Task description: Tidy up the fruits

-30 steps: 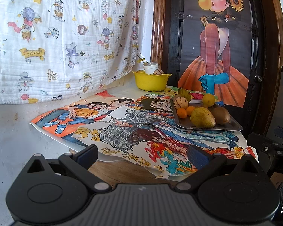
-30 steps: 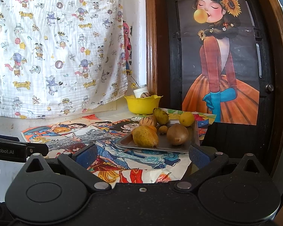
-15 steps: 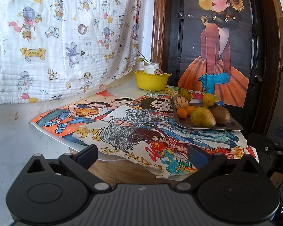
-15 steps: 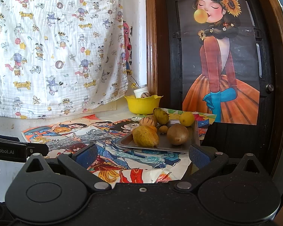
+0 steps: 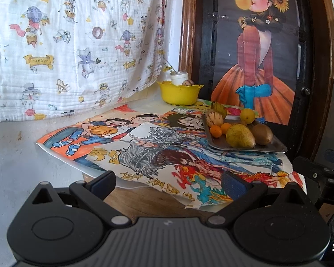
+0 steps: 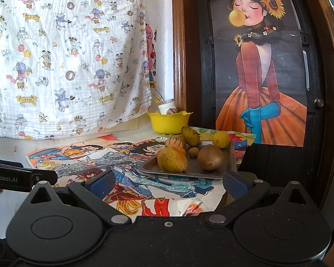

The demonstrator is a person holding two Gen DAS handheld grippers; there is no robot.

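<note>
Resting on the surface (image 5: 144,198), which is papered with bright hand-coloured cartoon drawings (image 5: 158,153), a shallow rectangular metal tray (image 6: 189,173) carries the fruit and serves as the landmark. On the tray's near end lie a smooth, teardrop-shaped yellow mango (image 6: 172,160) and, beside it, a fuzzy brown oval kiwi (image 6: 210,157). Behind them sit two small round oranges (image 5: 220,130), a ribbed pale striped melon-like fruit (image 5: 214,119), a greenish-yellow mango (image 6: 190,135) and a round, glossy lemon (image 6: 221,139) at the tray's far end. Beyond the tray stands a yellow plastic bowl (image 6: 168,122) with a scalloped rim, holding a white jar (image 6: 166,107) and another striped fruit (image 6: 172,111).

Both tools are held short of the tray. The left tongs (image 5: 168,182) are released, their blue ridged pads (image 5: 232,183) spread wide over the surface's near edge, empty. The right tongs (image 6: 167,183) are likewise released and empty, pads spread wide just before the tray's near rim. Behind the tray hang a crinkled printed cloth (image 6: 66,55) and a poster (image 6: 260,77) on a dark door.
</note>
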